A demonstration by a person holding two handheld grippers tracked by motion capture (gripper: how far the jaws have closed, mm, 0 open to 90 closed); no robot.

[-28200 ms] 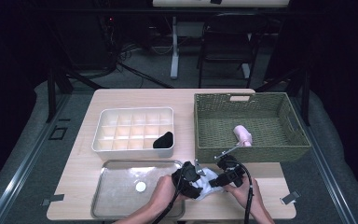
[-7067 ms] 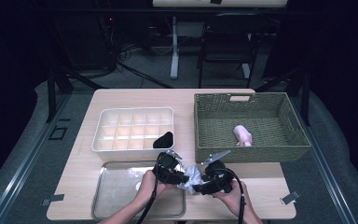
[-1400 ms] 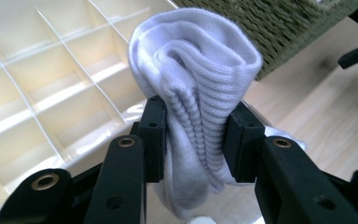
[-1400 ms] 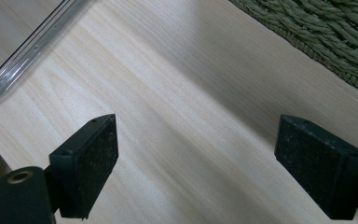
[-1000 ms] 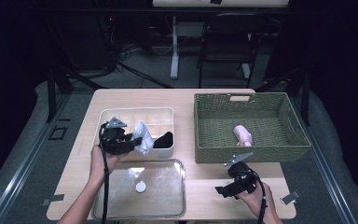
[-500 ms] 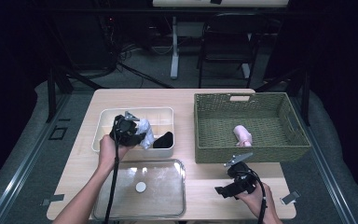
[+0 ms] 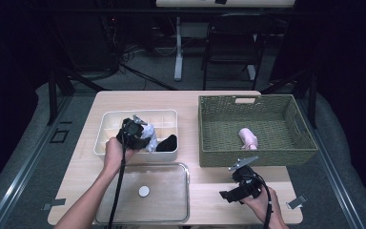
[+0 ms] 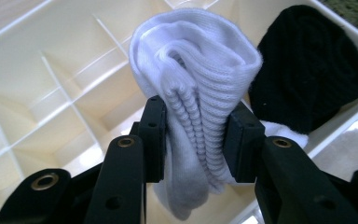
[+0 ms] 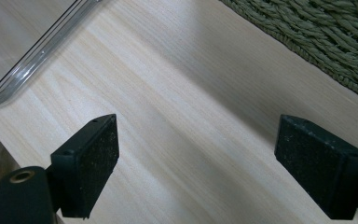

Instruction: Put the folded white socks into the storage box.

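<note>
My left gripper (image 8: 193,140) is shut on a rolled white sock (image 8: 196,79), held over the cream divided box (image 7: 112,121). In the high view that left gripper (image 7: 138,136) hangs above the box's front right compartments, with the white sock (image 7: 150,140) beside a black sock (image 7: 167,142) that lies in the corner compartment. The black sock (image 8: 307,74) sits just right of the white one in the left gripper view. My right gripper (image 9: 205,158) stands open over bare wood, nothing between its pads. It rests near the table's front edge (image 7: 240,188).
A woven green basket (image 7: 286,150) at the right holds a pink sock (image 7: 249,138). A clear tray (image 7: 181,210) with a small white disc (image 7: 144,192) lies at the front left. The tray's corner (image 9: 23,70) and the basket's wall (image 9: 317,32) flank the right gripper.
My left hand has carried the white sock to the right and down, from the box's left side to its front right compartments. The right gripper has stayed put.
</note>
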